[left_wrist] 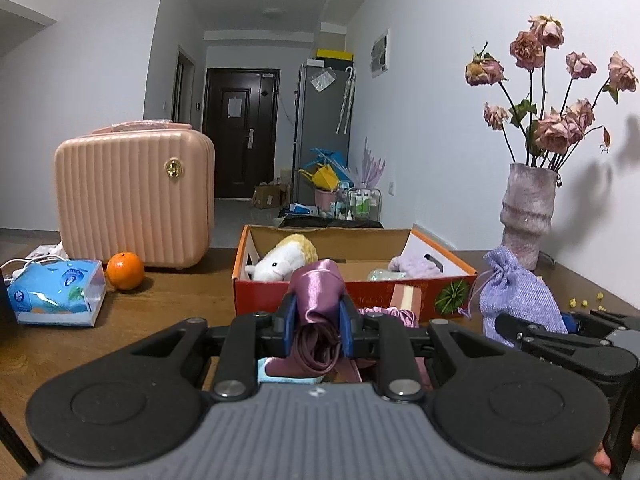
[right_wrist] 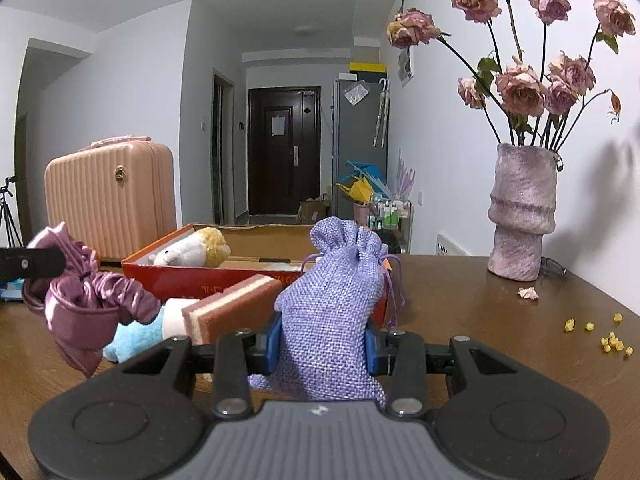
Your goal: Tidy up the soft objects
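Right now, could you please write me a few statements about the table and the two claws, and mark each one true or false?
1. The left claw is shut on a purple satin cloth. True.
2. The right claw is open and holds nothing. False: it is shut on a lilac drawstring pouch.
3. A white plush toy lies in the red cardboard box. True.
4. The orange sits inside the box. False: it rests on the table, in front of the pink suitcase.
5. The vase lies on its side. False: it stands upright with dried roses in it.
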`<state>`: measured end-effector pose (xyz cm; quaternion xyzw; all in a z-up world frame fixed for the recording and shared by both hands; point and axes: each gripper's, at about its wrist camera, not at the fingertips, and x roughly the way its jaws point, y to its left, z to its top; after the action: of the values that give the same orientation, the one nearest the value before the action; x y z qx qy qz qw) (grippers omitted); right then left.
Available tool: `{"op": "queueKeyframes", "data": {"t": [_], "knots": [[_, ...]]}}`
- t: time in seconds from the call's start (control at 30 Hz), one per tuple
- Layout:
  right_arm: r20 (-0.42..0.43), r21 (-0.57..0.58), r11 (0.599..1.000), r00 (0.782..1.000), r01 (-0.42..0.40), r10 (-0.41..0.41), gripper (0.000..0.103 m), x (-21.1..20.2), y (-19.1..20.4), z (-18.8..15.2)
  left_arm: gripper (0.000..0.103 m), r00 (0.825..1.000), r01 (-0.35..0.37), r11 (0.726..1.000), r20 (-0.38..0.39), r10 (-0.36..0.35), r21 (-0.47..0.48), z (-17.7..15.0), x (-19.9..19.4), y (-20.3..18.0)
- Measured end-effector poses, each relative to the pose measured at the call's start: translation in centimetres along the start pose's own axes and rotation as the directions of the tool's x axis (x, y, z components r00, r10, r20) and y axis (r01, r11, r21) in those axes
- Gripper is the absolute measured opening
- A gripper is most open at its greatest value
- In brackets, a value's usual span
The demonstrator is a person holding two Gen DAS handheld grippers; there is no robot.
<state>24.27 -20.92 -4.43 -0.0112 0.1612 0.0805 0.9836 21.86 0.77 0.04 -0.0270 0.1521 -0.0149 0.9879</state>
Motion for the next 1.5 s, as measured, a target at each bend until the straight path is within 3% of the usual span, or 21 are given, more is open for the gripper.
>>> {"op": "queueKeyframes", "data": {"t": [0.6,1.5], "knots": [[0.086,-0.011,0.999,0.996,-0.036,0.037,0.038,1.8,1.9,2.5,0.022,0.996,-0.017,0.999,0.088,0.02,-0.035,3.7,2.7,-1.0],[0.127,0.006,0.999,0.991,-0.038,0.037,0.038,8.7,2.2,5.7,0.022,0.994,-0.052,0.993,0.088,0.062,-0.108,6.3,10.7,0.5]]}}
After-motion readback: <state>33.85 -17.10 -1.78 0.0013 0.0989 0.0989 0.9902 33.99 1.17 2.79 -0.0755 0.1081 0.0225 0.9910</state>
